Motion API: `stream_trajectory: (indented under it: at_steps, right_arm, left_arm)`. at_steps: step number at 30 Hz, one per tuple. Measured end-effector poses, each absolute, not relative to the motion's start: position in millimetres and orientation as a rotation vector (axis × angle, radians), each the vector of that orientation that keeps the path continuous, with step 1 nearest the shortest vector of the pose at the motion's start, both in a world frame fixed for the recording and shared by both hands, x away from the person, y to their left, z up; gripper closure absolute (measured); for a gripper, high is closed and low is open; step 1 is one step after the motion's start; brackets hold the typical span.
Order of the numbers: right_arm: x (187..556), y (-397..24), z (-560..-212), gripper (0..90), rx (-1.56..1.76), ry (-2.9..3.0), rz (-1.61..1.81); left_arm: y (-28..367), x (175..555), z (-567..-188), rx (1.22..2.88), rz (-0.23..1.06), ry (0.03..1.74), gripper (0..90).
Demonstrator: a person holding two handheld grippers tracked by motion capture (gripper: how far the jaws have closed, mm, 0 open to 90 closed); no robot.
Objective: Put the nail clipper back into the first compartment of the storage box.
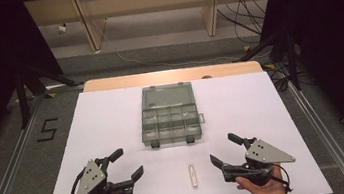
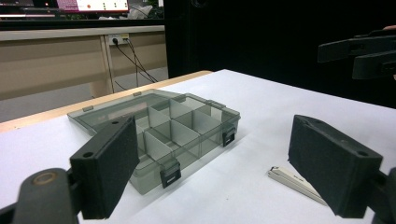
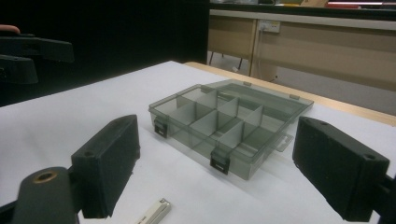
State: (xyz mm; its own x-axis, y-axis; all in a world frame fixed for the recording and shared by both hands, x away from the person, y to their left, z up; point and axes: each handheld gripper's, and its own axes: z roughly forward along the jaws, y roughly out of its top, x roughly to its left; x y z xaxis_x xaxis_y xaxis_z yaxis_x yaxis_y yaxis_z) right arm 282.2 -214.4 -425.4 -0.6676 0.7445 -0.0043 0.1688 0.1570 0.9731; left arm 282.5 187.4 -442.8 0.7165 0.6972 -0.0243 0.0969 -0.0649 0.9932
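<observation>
- Two hands come in from the bottom edge of the high view, and each one holds a gripper low over the near part of the table (image 1: 111, 110), which has a white sheet on it.
- At the near-left corner is the left gripper (image 1: 129, 164); its jaws stand wide apart and hold nothing.
- On the other side, the right gripper (image 1: 223, 149) is in the same state: jaws spread, nothing between them (both grippers point toward the middle).
- Between the two grippers, near the front edge, lies a small pale nail clipper (image 1: 192, 176), lengthwise from near to far, touching neither gripper.
- In the left gripper view the nail clipper (image 2: 292, 179) shows just beside the right jaw, partly hidden behind it.
- Farther back, at the middle of the sheet, sits a smoky transparent compartment box (image 1: 169, 118) with its lid open and laid flat toward the far side.
- Its dividers make small cells, and two dark latches are on its near wall; the cells look empty as far as I can tell.
- Bare white sheet lies between the box and the grippers, and also at the left and right of the box up to the sheet edges.
- A wooden table edge (image 1: 172, 75) shows beyond the far side of the sheet.
</observation>
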Motion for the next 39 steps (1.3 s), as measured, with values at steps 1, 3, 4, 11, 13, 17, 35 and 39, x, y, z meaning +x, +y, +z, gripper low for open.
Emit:
stream_trajectory:
  at_steps: [1,3,4,11,13,17,35,39]
  right_arm:
    - [282.1,-214.5,-425.3,15.6,0.866,1.954,1.534]
    - [280.9,-214.2,-425.0,15.6,0.884,1.968,1.524]
    - [280.6,-212.6,-425.7,15.6,0.885,1.961,1.529]
    - [281.8,-210.0,-427.1,15.4,0.846,1.991,1.513]
    - [281.8,-209.1,-427.1,15.4,0.843,1.992,1.505]
    - [282.5,-206.3,-427.5,15.5,0.82,2.009,1.505]
    - [290.2,-193.7,-430.7,21.7,0.772,2.11,1.467]
    - [292.0,-189.0,-431.6,21.8,0.749,2.154,1.431]
  left_arm:
    - [187.0,282.1,-442.8,1.579,0.552,0.669,15.7]
    - [187.6,282.2,-442.7,1.585,0.556,0.665,15.7]
    - [187.6,282.1,-442.7,1.584,0.556,0.665,15.7]
    - [187.5,282.2,-442.8,1.584,0.557,0.667,15.7]
    - [187.4,282.2,-442.8,1.583,0.556,0.667,15.7]
    - [187.8,282.6,-442.8,1.587,0.56,0.663,15.7]
    - [187.6,283.5,-443.8,1.581,0.55,0.677,15.7]
    - [187.7,284.2,-444.5,1.577,0.545,0.683,15.7]
